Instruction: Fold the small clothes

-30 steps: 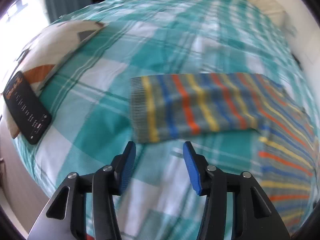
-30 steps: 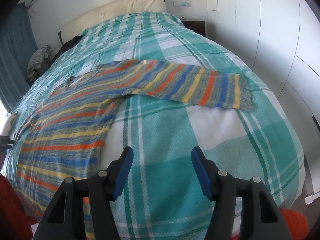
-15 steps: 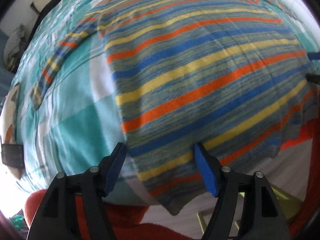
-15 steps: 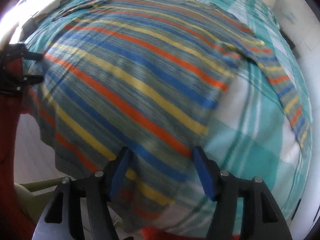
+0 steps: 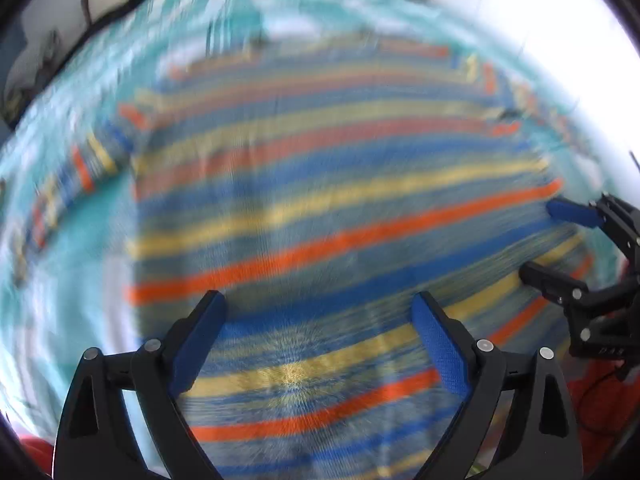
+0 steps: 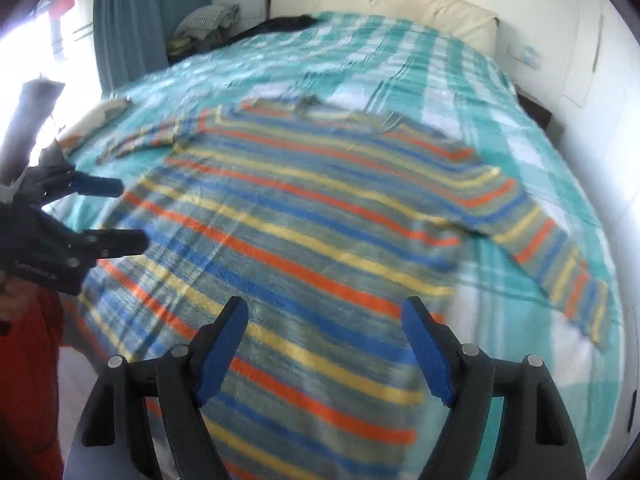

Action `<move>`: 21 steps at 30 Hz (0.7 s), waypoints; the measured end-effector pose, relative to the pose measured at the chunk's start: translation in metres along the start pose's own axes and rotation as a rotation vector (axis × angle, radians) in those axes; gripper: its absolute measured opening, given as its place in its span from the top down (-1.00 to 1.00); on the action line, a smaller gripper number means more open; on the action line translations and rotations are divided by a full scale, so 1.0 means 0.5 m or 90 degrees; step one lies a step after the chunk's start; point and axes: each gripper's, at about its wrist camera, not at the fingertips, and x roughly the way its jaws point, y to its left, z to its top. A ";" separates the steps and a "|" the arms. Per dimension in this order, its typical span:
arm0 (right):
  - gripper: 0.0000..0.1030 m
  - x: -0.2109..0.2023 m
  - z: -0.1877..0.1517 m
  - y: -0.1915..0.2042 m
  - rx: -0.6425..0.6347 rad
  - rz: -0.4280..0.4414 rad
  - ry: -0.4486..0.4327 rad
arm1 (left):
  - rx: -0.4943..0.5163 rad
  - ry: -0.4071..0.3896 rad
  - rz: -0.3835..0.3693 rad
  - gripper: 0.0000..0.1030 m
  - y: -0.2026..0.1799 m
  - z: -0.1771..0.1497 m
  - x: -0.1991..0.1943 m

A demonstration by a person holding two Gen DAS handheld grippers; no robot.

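a second ago each gripper faced a sleeve end; now both hang over the near hem of the striped sweater point(image 6: 304, 216), which lies flat, sleeves spread, on the checked bedspread point(image 6: 460, 80). left gripper point(image 5: 320, 336): jaws opening wide, stripes visible between them but nothing pinched. right gripper point(image 6: 324, 340): jaws apart, also empty. judgement: sleeve work appears finished or set aside; the hem is the likely next grab, no fold yet visible. containers: none in view, so no contents to report.
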 end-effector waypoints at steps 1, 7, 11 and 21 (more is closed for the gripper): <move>-0.55 0.037 -0.010 0.004 0.007 0.004 0.029 | -0.004 -0.034 -0.002 -0.99 0.004 -0.018 0.008; -0.65 0.041 -0.028 0.017 0.018 -0.008 -0.042 | 0.013 -0.075 0.011 -0.99 -0.008 -0.035 -0.001; -0.71 0.046 -0.028 0.015 0.012 -0.018 -0.052 | 0.015 -0.089 0.016 -0.99 -0.003 -0.041 0.004; -0.78 0.039 -0.044 0.000 0.011 -0.031 -0.058 | 0.017 -0.095 0.019 -0.99 -0.004 -0.034 0.011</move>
